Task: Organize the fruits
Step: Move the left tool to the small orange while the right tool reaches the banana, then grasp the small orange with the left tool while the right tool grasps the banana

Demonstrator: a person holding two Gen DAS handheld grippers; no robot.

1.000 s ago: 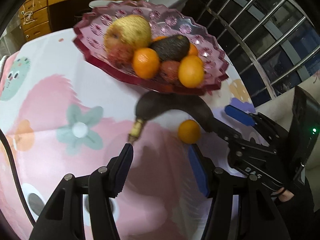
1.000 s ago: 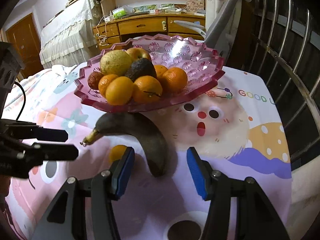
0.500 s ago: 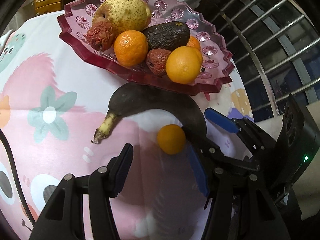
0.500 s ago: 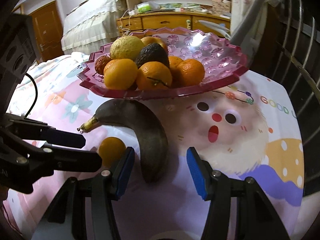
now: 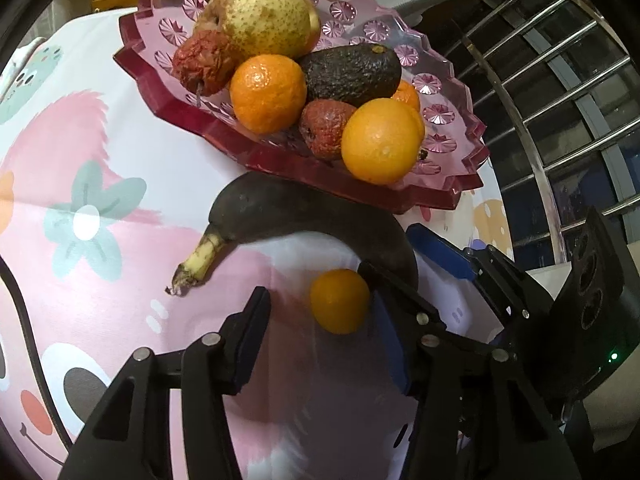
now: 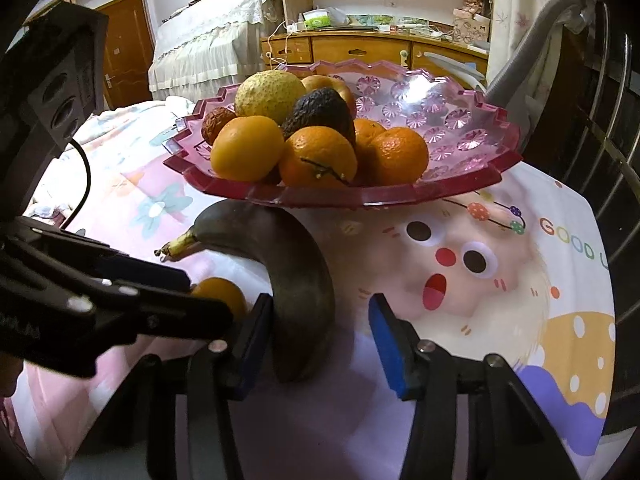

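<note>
Fruits are lying closer now: a small orange (image 5: 339, 301) between the left gripper's (image 5: 320, 332) closing jaws, seemingly untouched, and a blackened banana (image 6: 296, 280) between the right gripper's (image 6: 316, 332) closing jaws, which have descended. A pink bowl (image 6: 460, 188) is sitting on the cartoon-printed tablecloth (image 6: 520, 280), with a wooden dresser (image 6: 360, 46) behind.
</note>
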